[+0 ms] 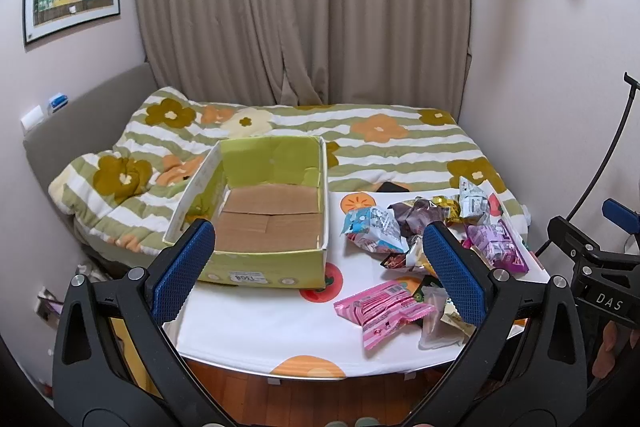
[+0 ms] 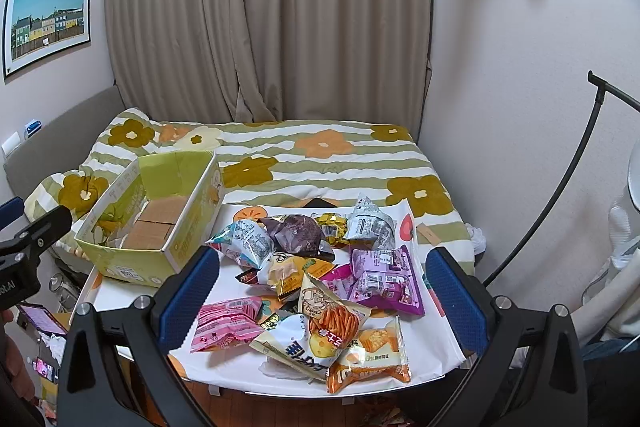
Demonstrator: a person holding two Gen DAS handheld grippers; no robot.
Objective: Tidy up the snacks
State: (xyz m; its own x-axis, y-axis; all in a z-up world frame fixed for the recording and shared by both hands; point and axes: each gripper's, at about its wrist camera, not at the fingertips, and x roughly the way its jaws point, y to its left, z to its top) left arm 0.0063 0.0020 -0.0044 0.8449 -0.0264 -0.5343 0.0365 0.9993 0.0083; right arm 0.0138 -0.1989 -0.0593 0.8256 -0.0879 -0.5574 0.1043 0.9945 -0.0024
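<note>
An empty green cardboard box (image 1: 256, 259) (image 2: 132, 267) with a brown floor stands on the left of a small white table (image 1: 260, 323) (image 2: 436, 347). A heap of snack packets covers the table's right side: a pink packet (image 1: 380, 311) (image 2: 224, 323), a purple one (image 1: 496, 245) (image 2: 386, 277), a dark brown one (image 1: 416, 215) (image 2: 298, 233), an orange one (image 2: 370, 357). My left gripper (image 1: 318, 259) hovers open before the table, between box and heap. Wide open too, my right gripper (image 2: 324, 285) frames the heap. Both hold nothing.
A bed with a flowered, striped quilt (image 1: 400, 143) (image 2: 320, 163) lies right behind the table, with curtains (image 1: 300, 7) beyond. A black lamp stand (image 2: 568, 179) curves up at the right. Clutter lies on the floor at the left (image 2: 44, 327).
</note>
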